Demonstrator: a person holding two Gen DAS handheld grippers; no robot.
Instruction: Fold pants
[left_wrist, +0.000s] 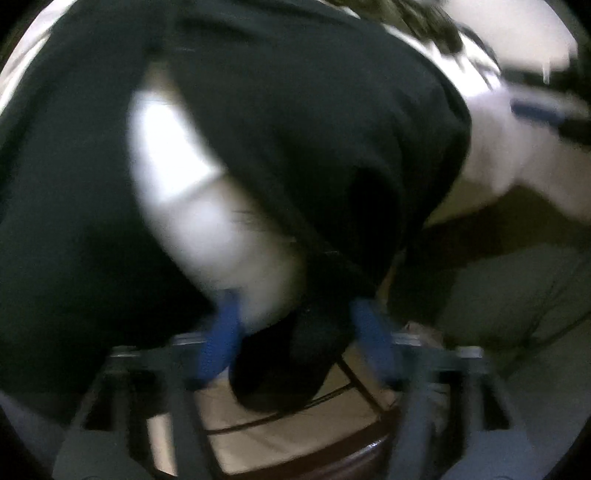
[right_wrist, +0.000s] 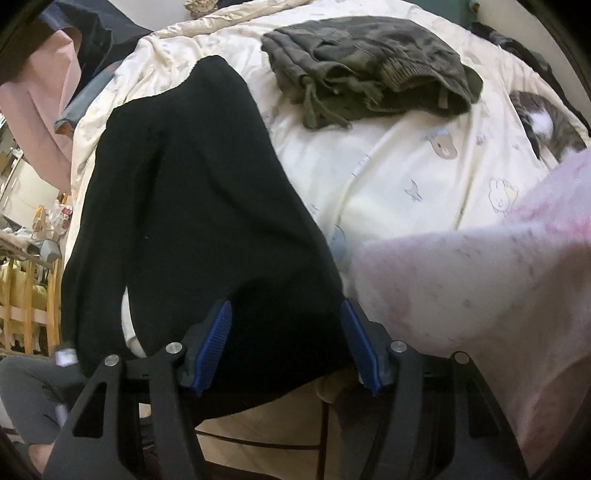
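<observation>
Bed (right_wrist: 388, 192): cream quilt cover with small cartoon animal prints, fills most of the right wrist view; wooden frame edge visible below between the claw arms

Black pants (right_wrist: 192, 206): lie lengthwise on the near left part of the bed, one end reaching up the quilt, the near end hanging over the bed edge. A pale gap of quilt shows through between two layers at the lower left. In the left wrist view the same black pants (left_wrist: 295, 129) fill most of the frame, heavily blurred

Pink-white fleece fabric (right_wrist: 480, 295): large, at right foreground, blurred; cannot tell whether sleeve or blanket

Olive-grey garment (right_wrist: 369, 70): crumpled with drawstrings, at the far side of the bed, well apart from the black pants

Cat (right_wrist: 546, 125): grey tabby with white, lying at the right edge of the bed

Right claw (right_wrist: 288, 339): blue ribbed pads stand wide apart, set over the near end of the pants; dark cloth lies between them but the pads do not press on it

Left claw (left_wrist: 295, 328): blue pads partly apart, a bunched fold of the black cloth between them; blur is strong, cannot tell whether the pads bear on the cloth

Second claw tip, blue (left_wrist: 535, 110), seen small at upper right in the left wrist view
</observation>
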